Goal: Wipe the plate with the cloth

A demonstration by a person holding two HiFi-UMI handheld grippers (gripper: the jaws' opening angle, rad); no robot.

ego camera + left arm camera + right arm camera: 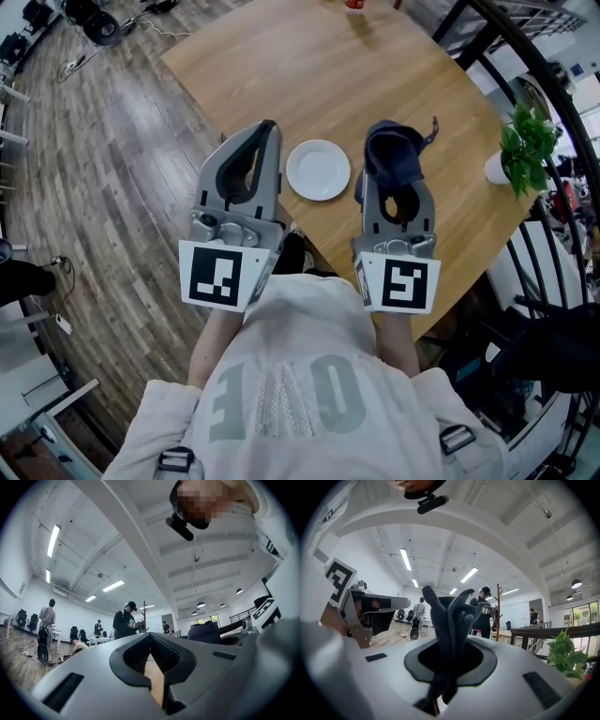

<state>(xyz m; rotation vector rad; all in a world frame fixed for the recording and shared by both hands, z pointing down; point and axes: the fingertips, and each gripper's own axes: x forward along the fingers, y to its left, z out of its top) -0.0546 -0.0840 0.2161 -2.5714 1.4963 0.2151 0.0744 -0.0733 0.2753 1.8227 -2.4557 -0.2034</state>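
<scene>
My right gripper is clamped on the dark blue cloth. In the right gripper view the fabric is pinched between the jaws and stands up out of them in a bunched, folded tuft that covers the tips. My left gripper carries nothing. Its own view shows the jaws pressed together at the tips, with only the wooden table visible through the gap lower down.

The white plate lies flat on the table, close to the near edge and in the space between the two grippers. From the head view it sits just right of the left gripper's tips and just left of the cloth. There is a narrow strip of bare wood between the plate's rim and the cloth, so the two are near each other but apart. I cannot tell from these views how high the cloth hangs over the tabletop.

Both grippers point away from me across the table. A small potted plant stands at the table's right edge, well clear of the plate.
</scene>
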